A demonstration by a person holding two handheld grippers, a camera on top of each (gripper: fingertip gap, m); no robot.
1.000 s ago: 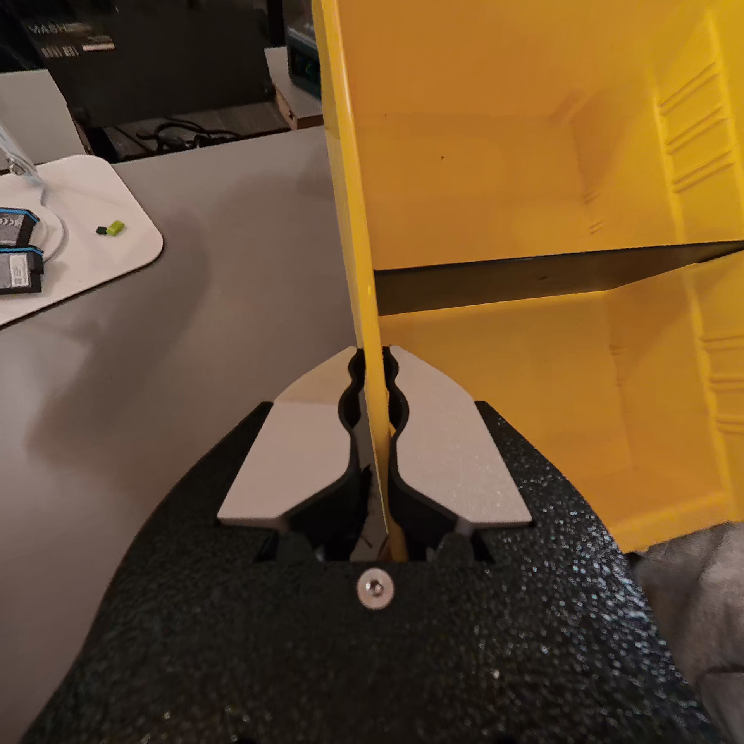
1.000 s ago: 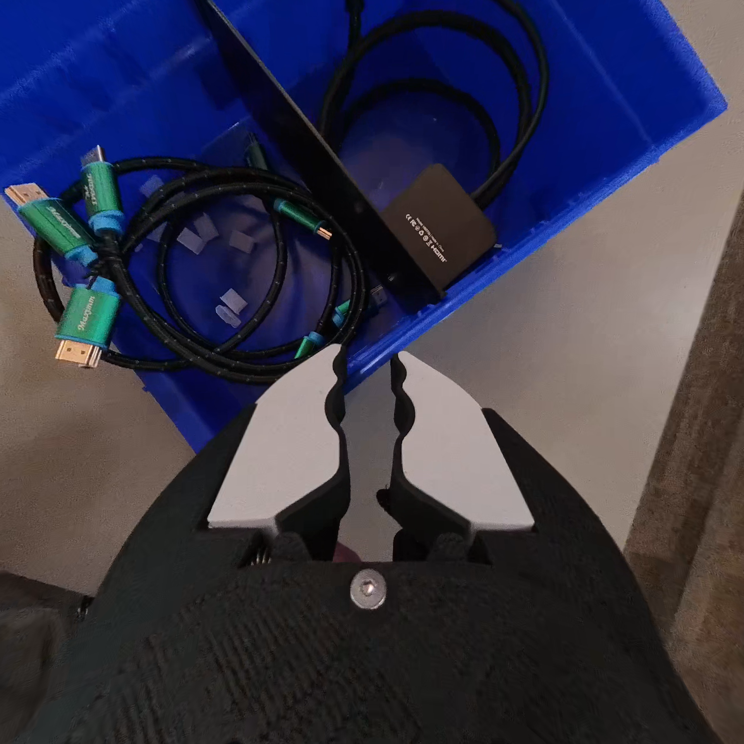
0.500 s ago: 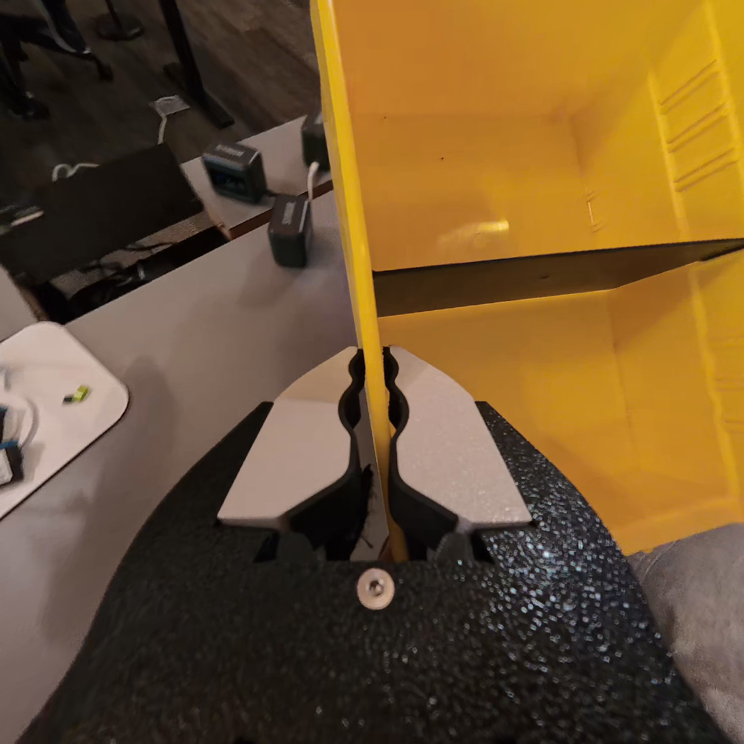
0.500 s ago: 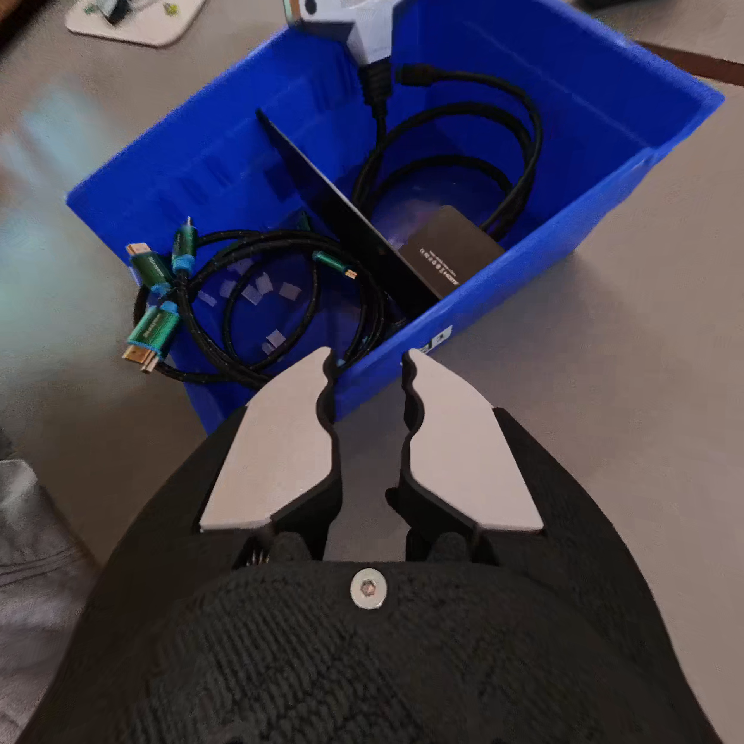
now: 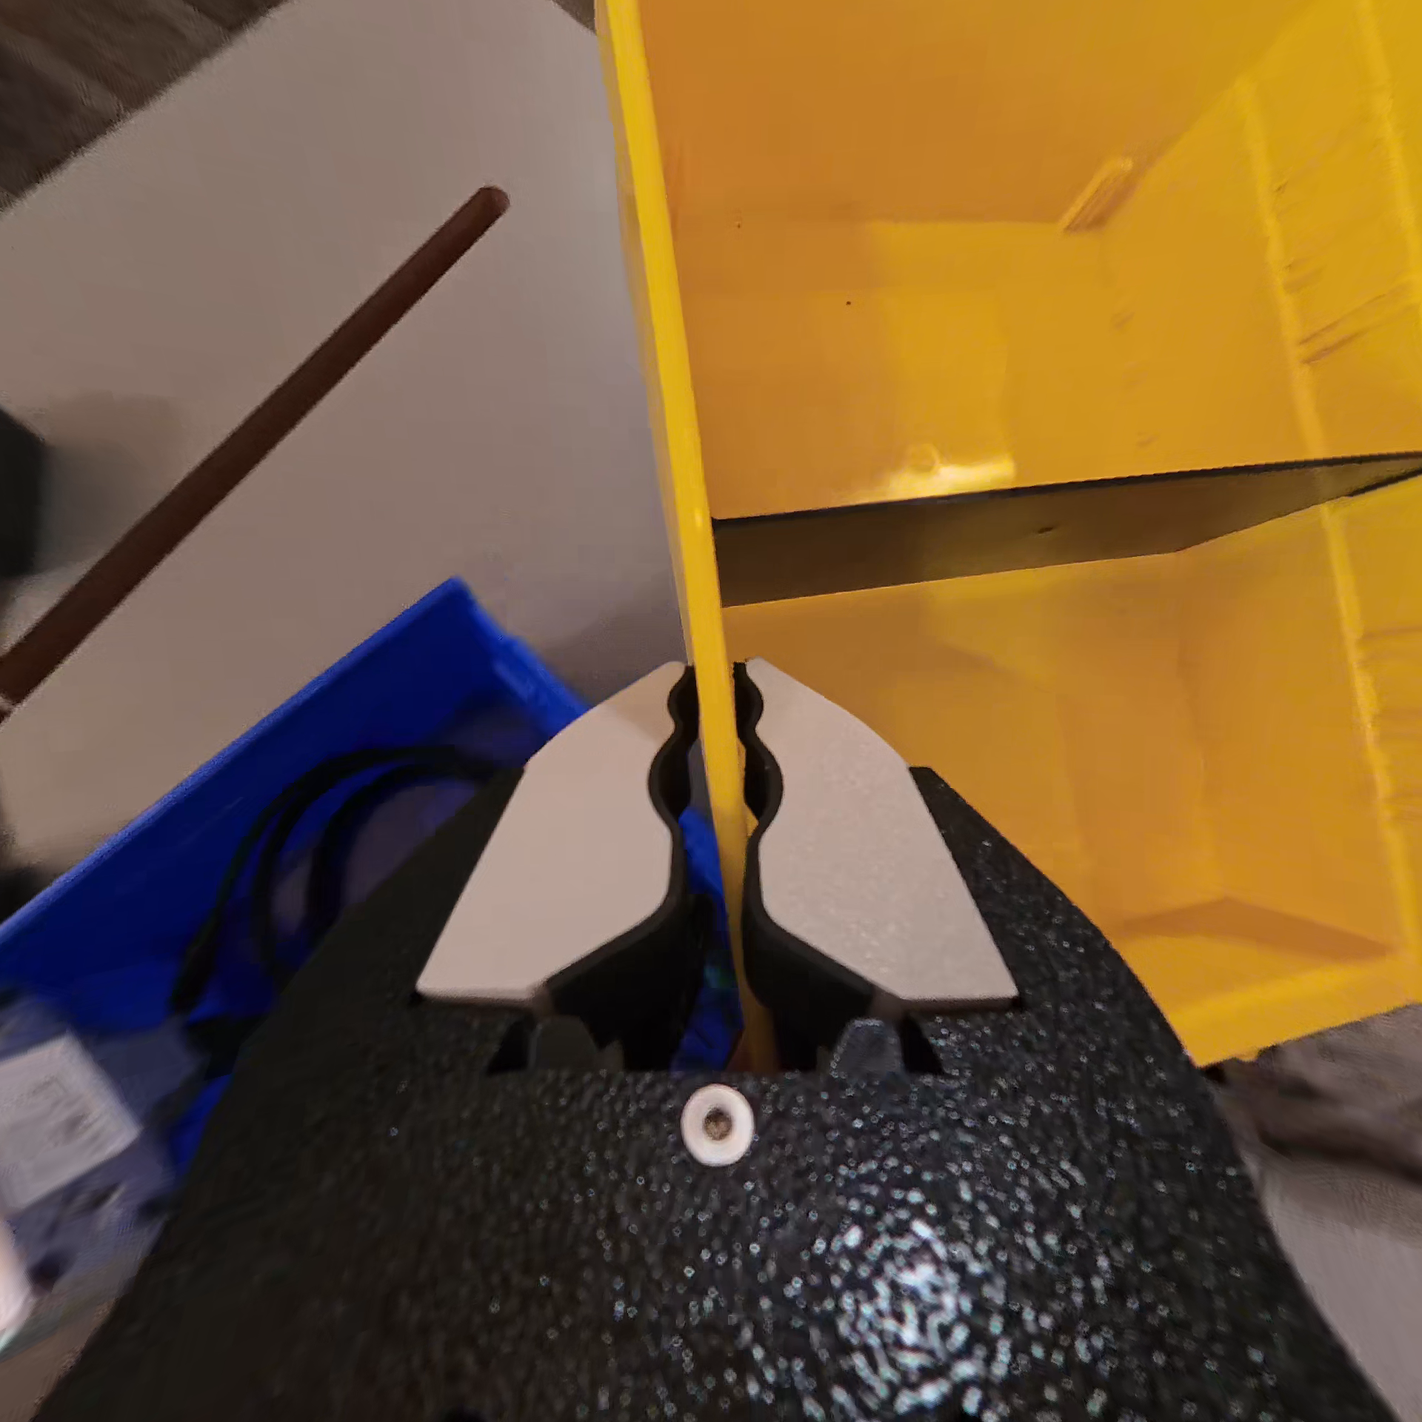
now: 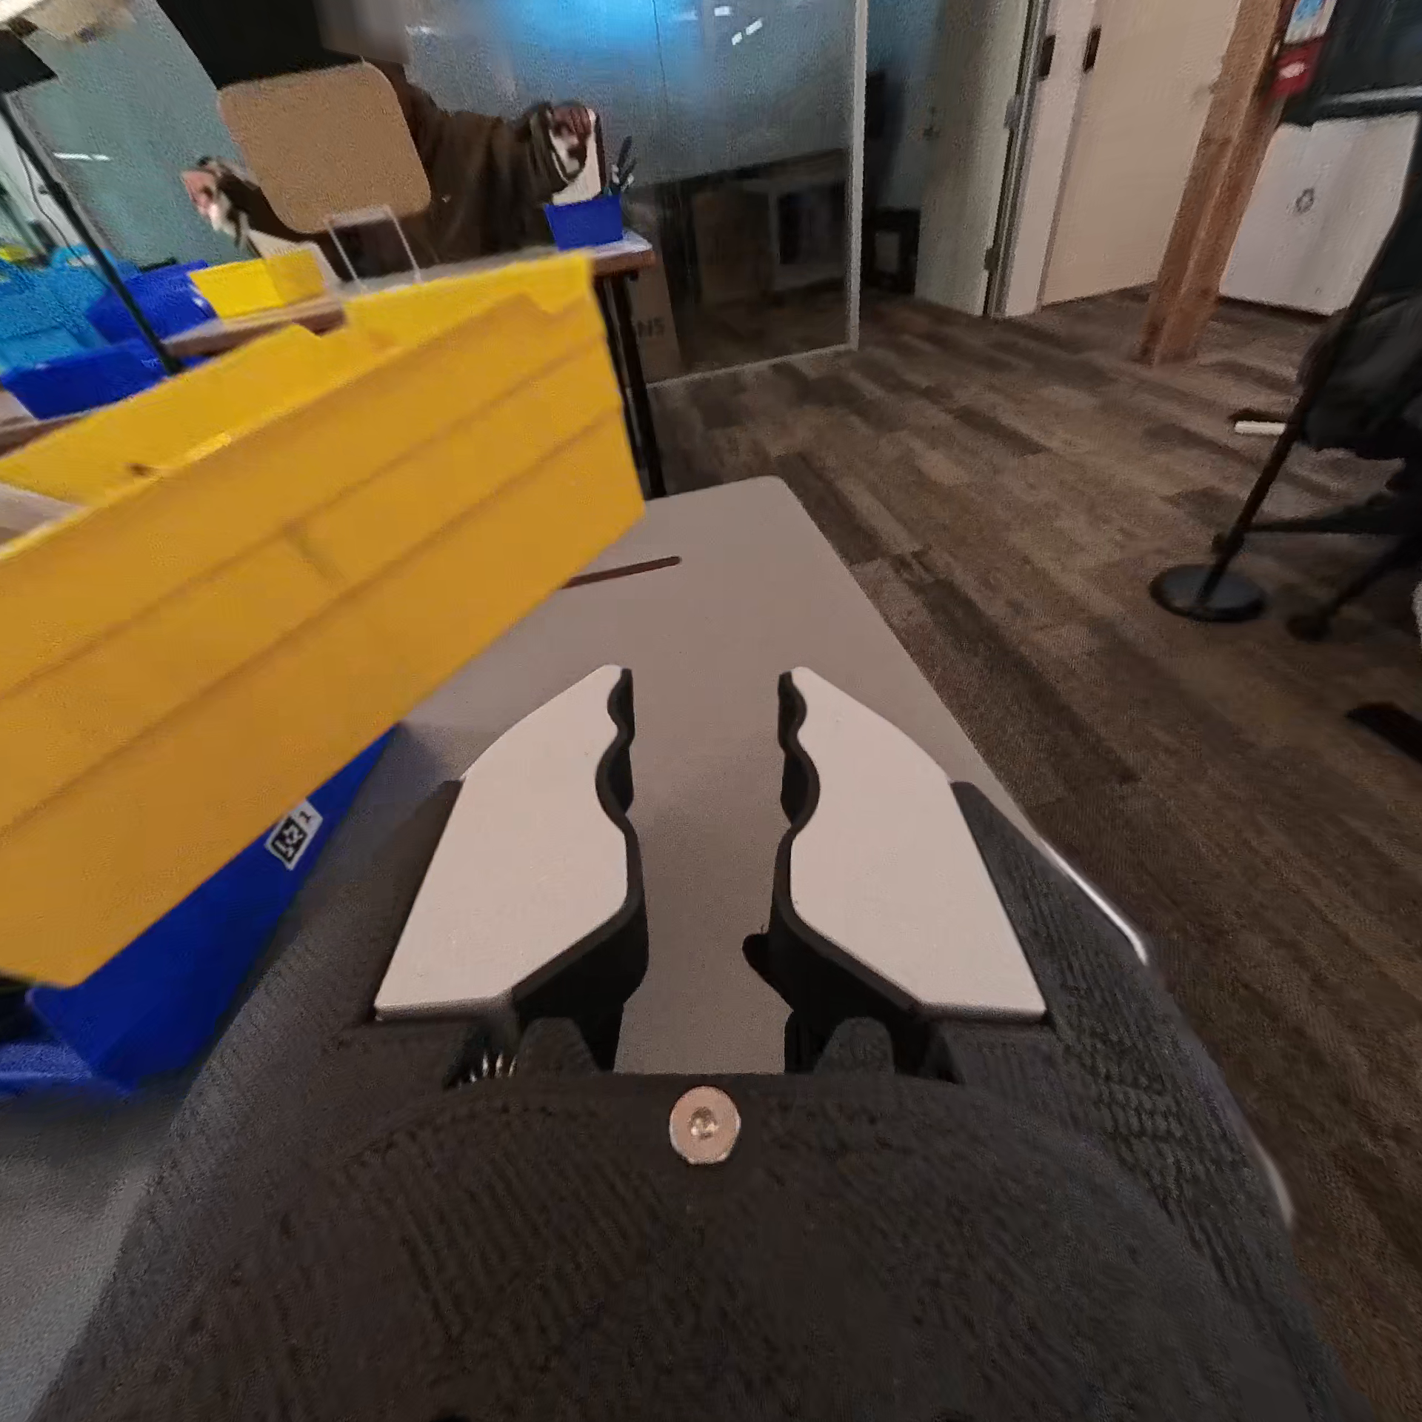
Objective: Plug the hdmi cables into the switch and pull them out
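One blue bin [image 5: 254, 777], with black cables inside, sat on the table [image 5: 323, 385] at left. The left gripper [image 5: 717, 677] pinched the thin side wall of the one yellow bin [image 5: 1000, 323], held aloft above it: judged light, stiff, smooth-walled, best held by its rim. The right gripper [image 6: 704, 681] stood wide and empty.

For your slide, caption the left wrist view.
Left gripper clamps yellow bin wall above blue bin.
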